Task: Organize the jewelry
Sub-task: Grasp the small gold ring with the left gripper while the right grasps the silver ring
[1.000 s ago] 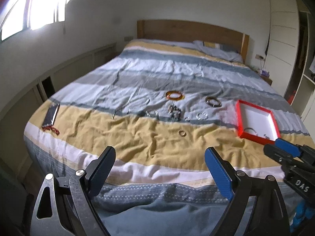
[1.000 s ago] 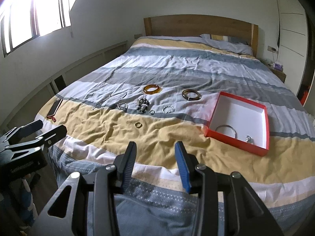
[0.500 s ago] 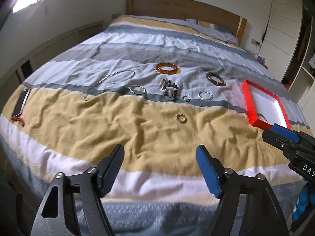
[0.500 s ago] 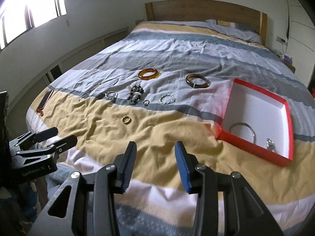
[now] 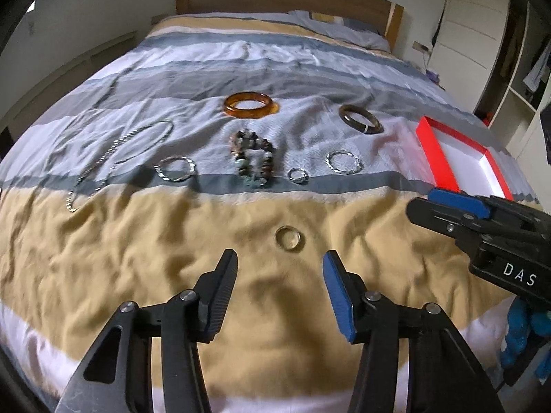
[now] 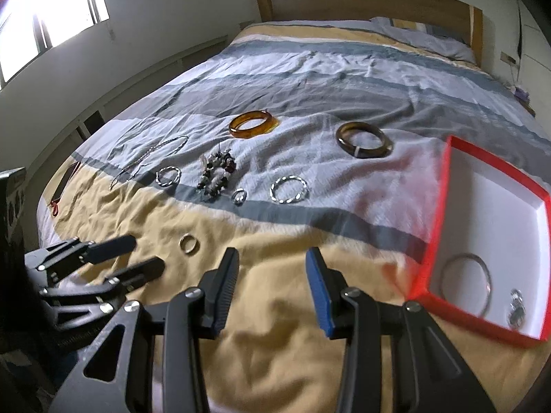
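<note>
Jewelry lies on a striped bed cover. A small gold ring (image 5: pixel 288 238) (image 6: pixel 189 243) lies on the yellow stripe, just ahead of my open, empty left gripper (image 5: pixel 279 265) (image 6: pixel 139 253). Farther back are an amber bangle (image 5: pixel 250 104) (image 6: pixel 253 124), a dark bangle (image 5: pixel 360 119) (image 6: pixel 364 139), a bead bracelet (image 5: pixel 253 158) (image 6: pixel 217 173), twisted silver bracelets (image 5: pixel 174 169) (image 5: pixel 344 162), a small silver ring (image 5: pixel 298 175) and a silver chain (image 5: pixel 117 148). A red box (image 6: pixel 437 227) (image 5: pixel 434 158) on the right holds a thin silver bangle (image 6: pixel 466 280) and a small silver piece (image 6: pixel 515 306). My right gripper (image 6: pixel 272 268) (image 5: pixel 434 206) is open and empty.
A phone with a red cord (image 6: pixel 63 186) lies at the bed's left edge. The wooden headboard (image 6: pixel 361 3) and pillows are at the far end. A wall with a window is to the left, and white cupboards (image 5: pixel 475 34) are to the right.
Both grippers have moved forward and lower over the bed. The gold ring now lies just ahead of the left fingertips. The right gripper's jaws have opened wider.
</note>
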### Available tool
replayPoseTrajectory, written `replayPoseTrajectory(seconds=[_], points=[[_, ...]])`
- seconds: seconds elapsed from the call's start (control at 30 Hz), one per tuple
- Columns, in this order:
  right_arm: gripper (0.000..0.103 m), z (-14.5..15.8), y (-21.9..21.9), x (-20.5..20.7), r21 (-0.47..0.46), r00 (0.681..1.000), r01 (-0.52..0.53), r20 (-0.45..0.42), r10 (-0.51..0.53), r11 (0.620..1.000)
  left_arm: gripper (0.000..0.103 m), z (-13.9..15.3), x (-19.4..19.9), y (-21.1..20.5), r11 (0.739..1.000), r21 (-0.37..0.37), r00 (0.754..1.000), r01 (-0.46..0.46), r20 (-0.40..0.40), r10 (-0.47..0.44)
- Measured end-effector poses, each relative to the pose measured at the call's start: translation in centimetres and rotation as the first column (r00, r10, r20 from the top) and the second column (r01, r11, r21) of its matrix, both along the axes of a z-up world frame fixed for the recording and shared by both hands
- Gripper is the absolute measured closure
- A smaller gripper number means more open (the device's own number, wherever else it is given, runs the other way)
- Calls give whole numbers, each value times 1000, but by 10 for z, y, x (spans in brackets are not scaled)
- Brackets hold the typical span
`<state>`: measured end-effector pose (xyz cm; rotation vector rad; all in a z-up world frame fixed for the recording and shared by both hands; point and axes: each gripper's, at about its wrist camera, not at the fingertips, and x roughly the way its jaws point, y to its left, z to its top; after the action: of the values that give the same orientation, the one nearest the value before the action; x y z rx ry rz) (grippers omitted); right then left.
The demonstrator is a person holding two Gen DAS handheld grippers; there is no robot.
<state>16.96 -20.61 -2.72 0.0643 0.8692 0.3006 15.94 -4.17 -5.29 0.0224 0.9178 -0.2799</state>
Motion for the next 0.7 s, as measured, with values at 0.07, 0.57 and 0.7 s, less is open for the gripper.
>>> replayPoseTrajectory(seconds=[0.07, 0.57, 0.7], points=[[64, -4, 1, 7, 5, 1000, -6, -3, 6, 1000, 55, -6, 8, -3, 1000, -1, 1000, 7, -10, -7], [64, -22, 11, 37, 17, 999, -46, -23, 46, 999, 75, -34, 36, -6, 999, -29, 997, 17, -71, -19], [64, -25, 15, 42, 16, 998, -59, -30, 60, 998, 83, -36, 35, -4, 999, -44, 997, 19, -71, -22]])
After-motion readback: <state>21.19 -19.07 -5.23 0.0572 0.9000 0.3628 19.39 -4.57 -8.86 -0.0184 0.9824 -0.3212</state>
